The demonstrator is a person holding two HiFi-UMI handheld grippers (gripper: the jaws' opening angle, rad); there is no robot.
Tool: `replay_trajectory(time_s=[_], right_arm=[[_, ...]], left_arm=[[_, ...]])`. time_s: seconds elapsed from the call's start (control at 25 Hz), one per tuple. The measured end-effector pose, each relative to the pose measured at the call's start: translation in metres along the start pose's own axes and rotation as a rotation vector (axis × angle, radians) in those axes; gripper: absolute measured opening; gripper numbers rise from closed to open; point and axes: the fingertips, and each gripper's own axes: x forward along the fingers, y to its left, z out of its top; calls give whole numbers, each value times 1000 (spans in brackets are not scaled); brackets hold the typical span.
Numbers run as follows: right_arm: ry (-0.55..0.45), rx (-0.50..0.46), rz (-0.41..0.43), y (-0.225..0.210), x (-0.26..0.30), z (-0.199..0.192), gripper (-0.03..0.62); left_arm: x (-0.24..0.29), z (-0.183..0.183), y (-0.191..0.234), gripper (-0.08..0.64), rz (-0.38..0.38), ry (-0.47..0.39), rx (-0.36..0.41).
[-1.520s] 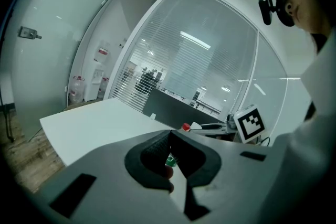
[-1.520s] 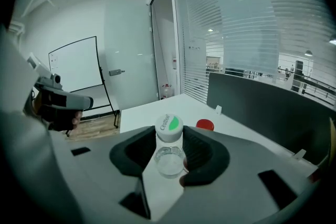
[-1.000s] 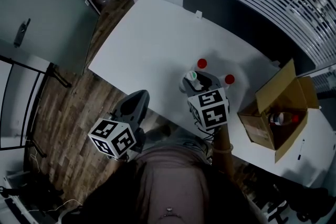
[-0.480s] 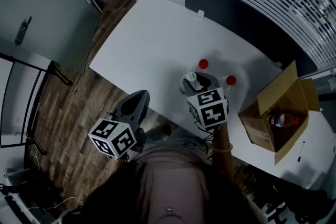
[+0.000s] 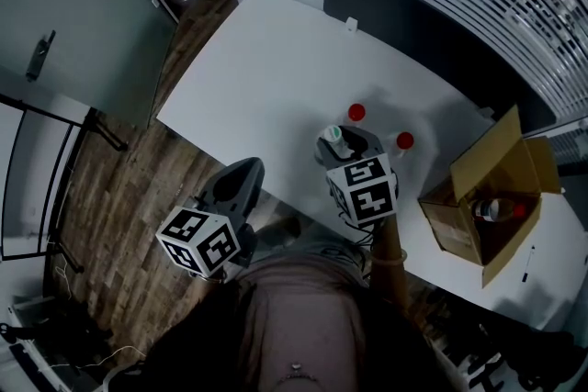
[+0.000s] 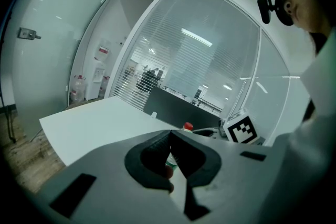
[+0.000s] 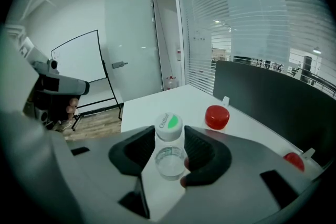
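Clear plastic with a white, green-marked cap: a small bottle (image 7: 169, 157) stands upright between the pads of the right gripper (image 7: 169, 138), whose jaws are closed on its body just under the cap. In the head view this gripper (image 5: 342, 144) hangs over the near edge of the white table (image 5: 266, 69), at the middle of the frame, with the bottle in its grasp. The step in hand looks like carrying or holding the bottle above the tabletop. Any move from here calls for a firm squeeze and an upright bottle, since a red-capped bottle (image 7: 217, 116) stands close ahead, right of centre, and a second red cap (image 7: 294, 160) shows at the lower right.

The left gripper (image 6: 170, 136) has its jaws pressed together at the tips. A green-and-white fleck shows in the slit below them, too small to identify.

Only the head view shows that the left gripper (image 5: 241, 174) hangs off the table over the wooden floor (image 5: 119, 197), and that an open cardboard box (image 5: 464, 229) with another bottle inside sits at the right. Only the right gripper view shows the cap's marking and the grip itself. The left gripper view adds the right gripper's marker cube (image 6: 240, 128).
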Motion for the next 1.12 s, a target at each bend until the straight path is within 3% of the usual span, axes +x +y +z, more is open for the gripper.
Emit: replay_trajectory(time_s=[1.12], right_arm=[[-18,21,-40,13,-19,-9,183]], left_arm=[[-4,-2,-12,9,-89,15,34]])
